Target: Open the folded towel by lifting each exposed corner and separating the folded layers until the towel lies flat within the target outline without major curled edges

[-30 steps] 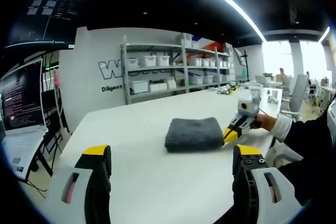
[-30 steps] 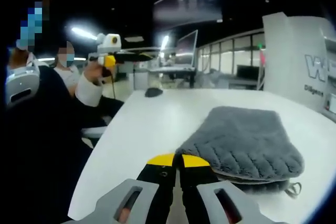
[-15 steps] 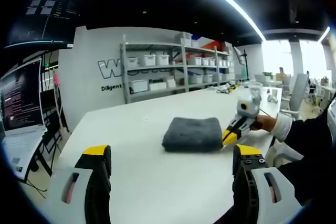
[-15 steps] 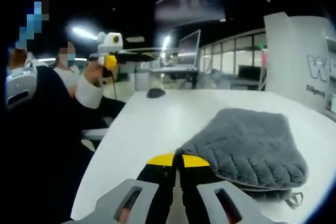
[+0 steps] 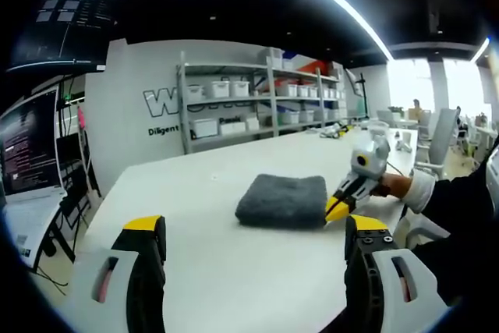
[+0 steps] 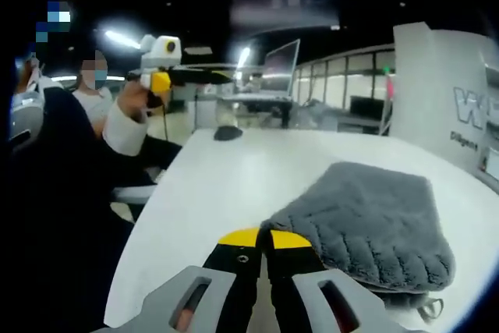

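White counter [image 5: 234, 271] is bare around the grey folded towel [image 5: 283, 200], which lies mid-counter. Shelving with white bins [image 5: 257, 103] lines the wall behind it; monitors [image 5: 31, 150] are off the counter's end. Your right gripper [image 6: 262, 243] has its jaws closed together at the towel's near edge, touching it; can't tell if it's pinching fabric. Your left gripper [image 5: 253, 243] hangs wide open, gripping nothing, well apart from the towel.

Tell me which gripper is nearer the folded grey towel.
Right. The right gripper sits shut at the folded grey towel's edge, while the left gripper hangs open, well back over the white table.
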The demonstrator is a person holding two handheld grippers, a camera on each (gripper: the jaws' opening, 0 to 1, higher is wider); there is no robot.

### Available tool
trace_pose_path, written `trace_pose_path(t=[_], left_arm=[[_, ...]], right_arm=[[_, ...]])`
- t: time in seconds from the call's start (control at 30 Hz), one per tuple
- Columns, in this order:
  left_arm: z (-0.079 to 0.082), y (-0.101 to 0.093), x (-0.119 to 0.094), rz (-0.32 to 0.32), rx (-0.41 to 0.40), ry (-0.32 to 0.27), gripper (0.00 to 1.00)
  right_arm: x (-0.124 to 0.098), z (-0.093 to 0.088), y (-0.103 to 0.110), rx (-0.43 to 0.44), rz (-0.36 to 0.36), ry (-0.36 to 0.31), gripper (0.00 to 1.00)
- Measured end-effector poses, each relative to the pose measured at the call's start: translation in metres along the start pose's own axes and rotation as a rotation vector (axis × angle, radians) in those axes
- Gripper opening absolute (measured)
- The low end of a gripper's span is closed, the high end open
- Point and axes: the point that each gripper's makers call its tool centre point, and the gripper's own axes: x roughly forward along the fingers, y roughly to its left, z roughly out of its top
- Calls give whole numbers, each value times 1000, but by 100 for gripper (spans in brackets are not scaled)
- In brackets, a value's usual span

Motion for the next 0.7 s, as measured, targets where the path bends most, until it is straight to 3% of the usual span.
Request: trace_pose_path(t=[0.7], left_arm=[[-2, -1, 3, -9, -4, 10, 93]], right_arm=[[15, 4, 15, -63, -34, 9, 0]])
